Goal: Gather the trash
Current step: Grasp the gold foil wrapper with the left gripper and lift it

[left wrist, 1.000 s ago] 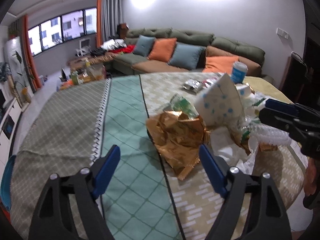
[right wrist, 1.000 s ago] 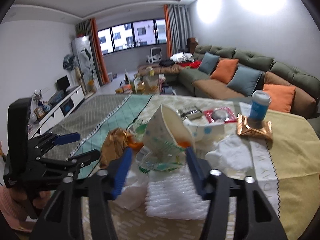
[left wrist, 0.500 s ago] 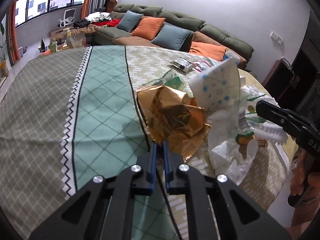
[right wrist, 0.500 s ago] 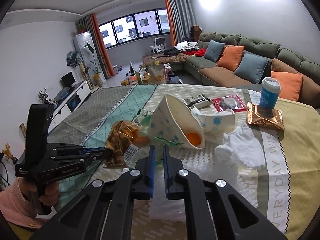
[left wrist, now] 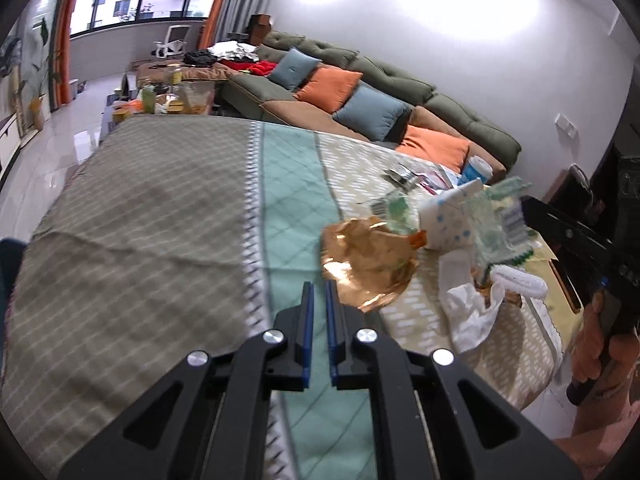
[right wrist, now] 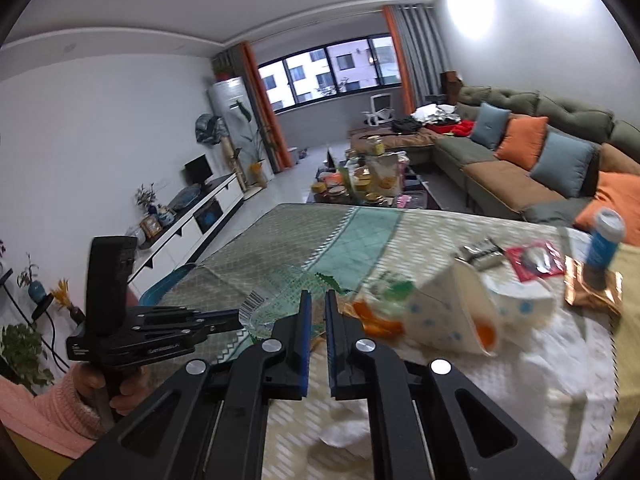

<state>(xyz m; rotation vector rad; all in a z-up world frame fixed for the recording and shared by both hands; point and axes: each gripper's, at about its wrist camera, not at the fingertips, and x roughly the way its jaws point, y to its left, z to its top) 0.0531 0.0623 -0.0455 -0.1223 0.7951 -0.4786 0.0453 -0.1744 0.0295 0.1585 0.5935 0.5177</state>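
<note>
- Left wrist view: the left gripper (left wrist: pixel 318 284) hangs over the tablecloth (left wrist: pixel 160 200) with its jaws drawn almost together. The gold wrapper (left wrist: pixel 368 256) sits just ahead and to the right of the tips, and nothing shows in the narrow slit, so it looks clenched on nothing.
- Right wrist view: the right gripper (right wrist: pixel 316 296) is likewise nearly closed. A clear green-printed wrapper (right wrist: pixel 288 304) lies right at its tips; motion blur hides whether an edge is pinched, so I cannot tell.
- Trash is heaped at one side of the table, probably so that it can be gathered in one go: the wrappers, a spotted paper cone (right wrist: pixel 452 312), white tissue (left wrist: pixel 468 312), a red packet (right wrist: pixel 534 258).
- A blue cup (right wrist: pixel 606 240) stands upright on gold foil (right wrist: pixel 594 292), apart from the heap.
</note>
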